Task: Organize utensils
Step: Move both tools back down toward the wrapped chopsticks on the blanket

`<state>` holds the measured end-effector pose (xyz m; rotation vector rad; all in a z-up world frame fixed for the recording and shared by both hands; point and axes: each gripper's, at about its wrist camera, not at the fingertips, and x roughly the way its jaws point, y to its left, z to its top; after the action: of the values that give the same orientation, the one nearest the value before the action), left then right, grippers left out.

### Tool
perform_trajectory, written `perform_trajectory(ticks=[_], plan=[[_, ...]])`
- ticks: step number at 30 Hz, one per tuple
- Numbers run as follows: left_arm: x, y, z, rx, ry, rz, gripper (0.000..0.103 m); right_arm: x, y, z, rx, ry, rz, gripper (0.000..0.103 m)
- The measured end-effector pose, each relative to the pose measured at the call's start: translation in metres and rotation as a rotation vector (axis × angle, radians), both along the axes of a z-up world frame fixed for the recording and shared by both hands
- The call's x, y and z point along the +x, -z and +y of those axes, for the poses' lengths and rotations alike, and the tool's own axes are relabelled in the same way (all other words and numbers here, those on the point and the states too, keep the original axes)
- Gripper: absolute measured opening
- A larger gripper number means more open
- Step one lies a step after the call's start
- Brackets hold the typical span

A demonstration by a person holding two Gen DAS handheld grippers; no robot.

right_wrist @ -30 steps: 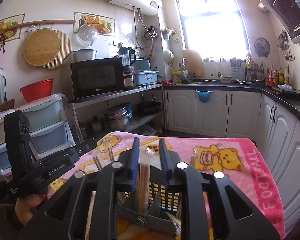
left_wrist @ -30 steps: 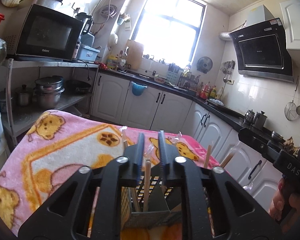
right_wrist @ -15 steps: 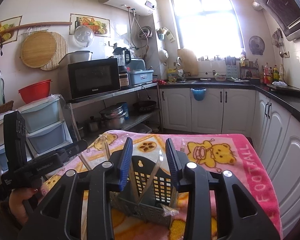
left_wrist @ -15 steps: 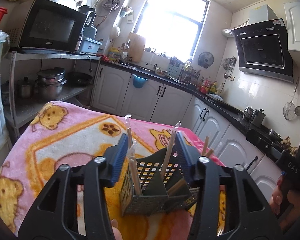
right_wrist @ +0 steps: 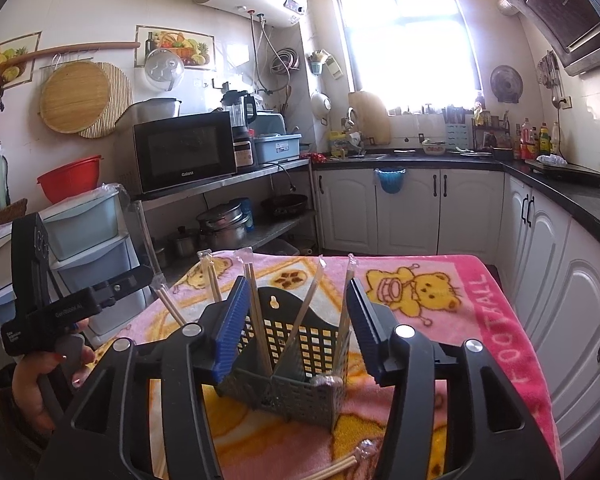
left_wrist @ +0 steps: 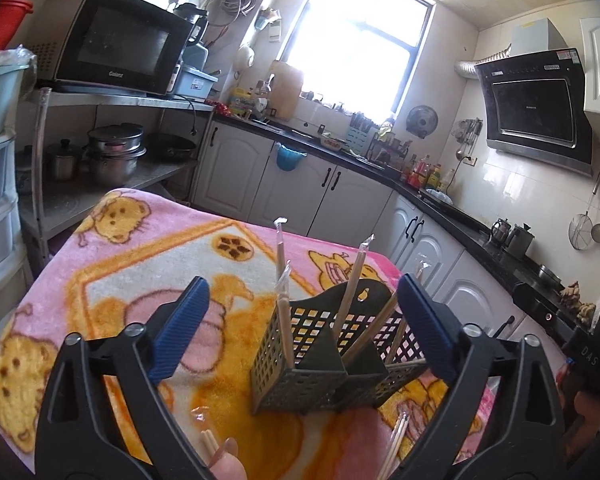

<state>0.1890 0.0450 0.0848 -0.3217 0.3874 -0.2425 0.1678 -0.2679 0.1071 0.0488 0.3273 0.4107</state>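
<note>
While both pairs of jaws are opening with nothing pressed between the pads, the step in hand looks like letting go of chopsticks just dropped into the grey utensil caddy [right_wrist: 288, 364] and drawing back for more. The left gripper [left_wrist: 300, 320] stands wide, its blue pads well clear on either side of the caddy; the right gripper [right_wrist: 296, 320] is about half spread, and the wrapped sticks rise in the gap between its pads without, as far as I can tell, being touched by them. To do this well, I would let the jaws finish spreading before pulling back, and withdraw straight along the fingers, so that no pad snags a leaning stick or tips the light caddy (it sits on a soft pink blanket [right_wrist: 480, 300], which gives little footing).

The caddy stands on the blanket at about 6 o'clock in both views, just ahead of the fingertips. Counting from the right wrist view: one caddy with several compartments; about five wrapped chopstick pairs [right_wrist: 256, 312] standing or leaning in it, from 9 to 12 o'clock; one loose pair [right_wrist: 340, 466] lying on the blanket at 6 o'clock. The left wrist view shows loose sticks [left_wrist: 396, 436] at 5 o'clock and more [left_wrist: 210, 442] at 7 o'clock, though the exact number is hard to tell.
</note>
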Motion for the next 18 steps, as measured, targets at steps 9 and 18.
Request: perform_trajectory(ticks=[9,18], plan=[[-0.019,0.004,0.005,-0.012,-0.009,0.012,0.092,-0.016,0.003,-0.01,0.001,0.012,0.005,0.052],[-0.036,0.007,-0.004,0.008,0.016,0.01,0.092,-0.029,0.014,-0.016,-0.007,0.02,0.036,0.052]])
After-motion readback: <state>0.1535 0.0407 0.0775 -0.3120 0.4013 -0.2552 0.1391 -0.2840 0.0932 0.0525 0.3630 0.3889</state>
